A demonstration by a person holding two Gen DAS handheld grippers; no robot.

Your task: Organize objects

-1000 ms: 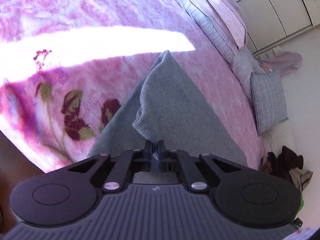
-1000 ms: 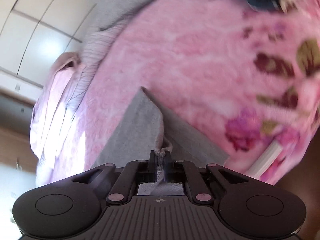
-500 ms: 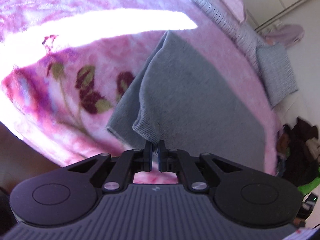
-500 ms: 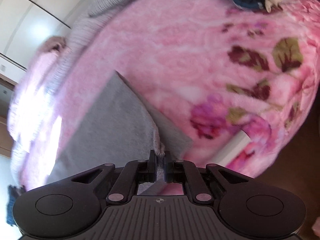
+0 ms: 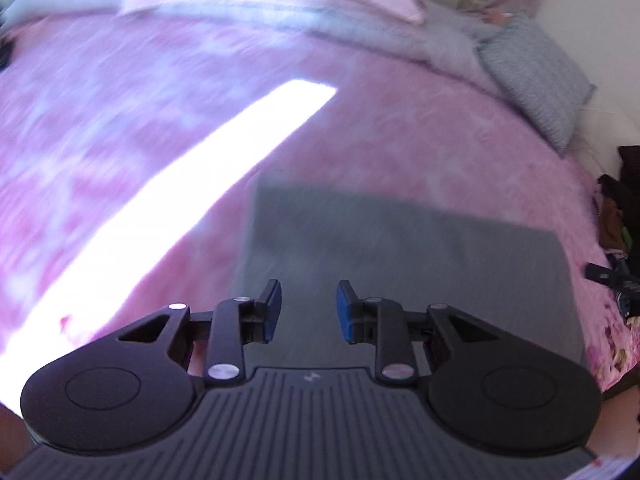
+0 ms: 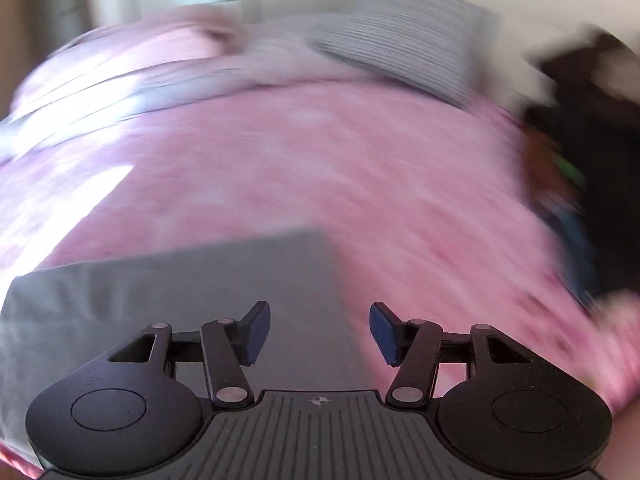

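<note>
A grey knitted garment (image 5: 400, 252) lies flat as a folded rectangle on the pink floral blanket (image 5: 400, 128) of a bed. My left gripper (image 5: 306, 310) hovers over its near left part, jaws opening, nothing between the blue pads. In the right wrist view the same grey garment (image 6: 180, 288) fills the lower left, and my right gripper (image 6: 318, 330) hangs over its right edge with the jaws opening wide and empty. Both views are blurred by motion.
A grey striped pillow (image 5: 536, 76) lies at the bed's far right corner and shows as a striped pillow (image 6: 404, 52) at the top of the right wrist view. Dark clothes (image 5: 616, 208) are heaped beyond the bed's right side. A sunlit stripe (image 5: 180, 200) crosses the blanket.
Both grippers held a raised corner of the grey garment; both have let go and their jaws have spread. The garment now lies flat, and both hands have rolled and pulled back.
</note>
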